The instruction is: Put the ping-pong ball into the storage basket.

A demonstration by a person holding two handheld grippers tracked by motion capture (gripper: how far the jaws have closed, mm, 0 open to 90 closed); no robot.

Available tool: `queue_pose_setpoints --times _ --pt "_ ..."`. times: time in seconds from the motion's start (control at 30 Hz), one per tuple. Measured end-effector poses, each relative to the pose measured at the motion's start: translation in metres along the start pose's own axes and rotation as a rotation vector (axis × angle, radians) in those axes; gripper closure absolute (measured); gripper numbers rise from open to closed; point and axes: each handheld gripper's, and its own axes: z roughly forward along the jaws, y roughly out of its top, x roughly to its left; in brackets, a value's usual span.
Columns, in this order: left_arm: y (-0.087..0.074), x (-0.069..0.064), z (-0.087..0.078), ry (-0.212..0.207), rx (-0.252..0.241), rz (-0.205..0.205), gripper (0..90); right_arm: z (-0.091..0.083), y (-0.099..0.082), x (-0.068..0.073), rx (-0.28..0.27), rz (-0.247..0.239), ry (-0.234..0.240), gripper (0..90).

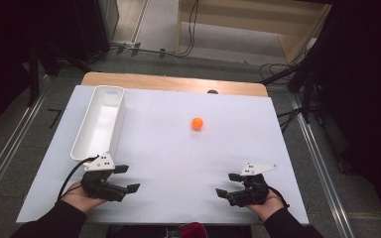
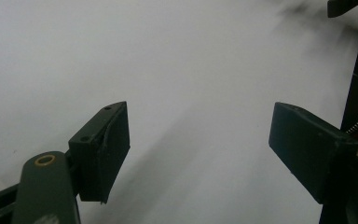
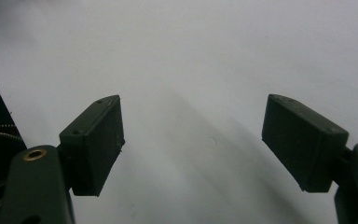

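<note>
A small orange ball (image 1: 197, 123) sits on the white tabletop (image 1: 178, 163), a bit past the middle toward the far edge and a little to the right. A long white bin (image 1: 99, 124) lies along the left edge, and it looks empty. The left gripper (image 1: 126, 178) rests near the front edge, just in front of the bin's near end. Its jaws are spread apart with nothing between them, and in the left gripper view there is bare white table between the pads (image 2: 107, 149). The right gripper (image 1: 228, 186) rests near the front edge on the right side. Its jaws are spread apart too, with nothing between them. Both grippers are well apart from the ball. The job is likely to pick up the ball and put it in the bin. The ball is round and smooth, so it could roll away if a jaw bumps it from the side. It could also pop out if the jaws squeeze it off its middle. If it rolls fast, it might go off the far edge. A ball dropped from high up may bounce out of the bin.
</note>
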Motion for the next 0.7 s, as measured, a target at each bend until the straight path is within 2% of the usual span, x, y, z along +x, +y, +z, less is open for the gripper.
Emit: queue_pose_setpoints --times 0.7 --pt "-0.0003 0.0006 0.0006 0.001 0.014 0.002 20.8 0.0002 0.0001 0.0018 0.005 0.006 0.005 19.5"
